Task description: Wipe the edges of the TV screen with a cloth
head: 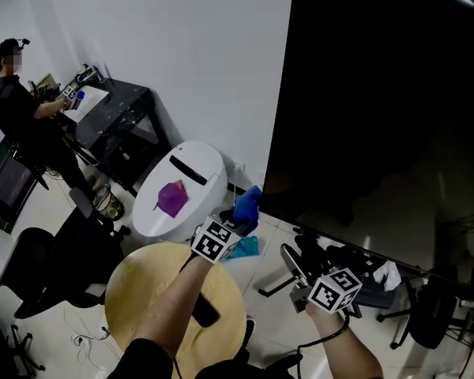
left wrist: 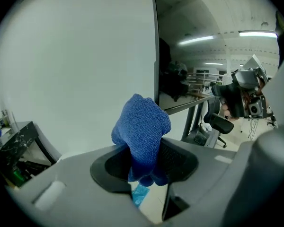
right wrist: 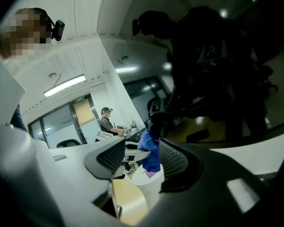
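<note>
The TV screen (head: 379, 93) is a large black panel filling the right of the head view; its left edge (left wrist: 156, 46) runs upright in the left gripper view, against a white wall. A blue cloth (head: 247, 206) sits bunched in my left gripper (head: 241, 221), just left of the screen's lower left corner. In the left gripper view the cloth (left wrist: 142, 134) fills the gap between the pads of that gripper (left wrist: 144, 162), which is shut on it. My right gripper (head: 294, 268) hangs below the screen's bottom edge. Its jaws (right wrist: 142, 160) stand open and hold nothing; the cloth (right wrist: 150, 154) shows beyond them.
A white rounded bin (head: 191, 181) with a purple thing (head: 172, 198) on it stands by the wall. Below me is a round wooden table (head: 154, 290) with a dark flat object (head: 205, 310). A teal cloth (head: 245, 248) lies on the floor. Office chairs (head: 426, 306) and a seated person (head: 20, 101) are around.
</note>
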Demonstrator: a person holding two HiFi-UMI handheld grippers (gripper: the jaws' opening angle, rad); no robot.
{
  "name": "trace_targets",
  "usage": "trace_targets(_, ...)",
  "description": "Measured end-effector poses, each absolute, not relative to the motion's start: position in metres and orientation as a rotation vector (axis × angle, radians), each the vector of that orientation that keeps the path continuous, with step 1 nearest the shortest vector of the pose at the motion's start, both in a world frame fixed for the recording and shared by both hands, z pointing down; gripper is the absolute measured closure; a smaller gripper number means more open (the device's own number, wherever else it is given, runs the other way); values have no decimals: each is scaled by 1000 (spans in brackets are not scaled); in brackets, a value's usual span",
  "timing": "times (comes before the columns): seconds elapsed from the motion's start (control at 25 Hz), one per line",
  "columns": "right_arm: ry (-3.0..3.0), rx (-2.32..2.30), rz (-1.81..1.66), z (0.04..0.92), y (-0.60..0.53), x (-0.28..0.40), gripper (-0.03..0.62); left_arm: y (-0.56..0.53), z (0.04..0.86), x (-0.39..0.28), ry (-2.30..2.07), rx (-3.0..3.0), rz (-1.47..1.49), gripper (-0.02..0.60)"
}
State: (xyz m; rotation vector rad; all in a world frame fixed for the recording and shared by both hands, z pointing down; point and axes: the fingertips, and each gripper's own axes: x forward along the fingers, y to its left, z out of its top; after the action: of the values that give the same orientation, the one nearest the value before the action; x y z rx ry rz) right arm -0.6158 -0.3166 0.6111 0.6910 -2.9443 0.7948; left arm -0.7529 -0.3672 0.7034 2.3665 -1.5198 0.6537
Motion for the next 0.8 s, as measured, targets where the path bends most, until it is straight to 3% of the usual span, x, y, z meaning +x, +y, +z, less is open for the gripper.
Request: trace_targets(0.8, -3064, 699, 630, 528, -315, -597, 365, -374, 602, -737, -1525, 2555, 651, 443)
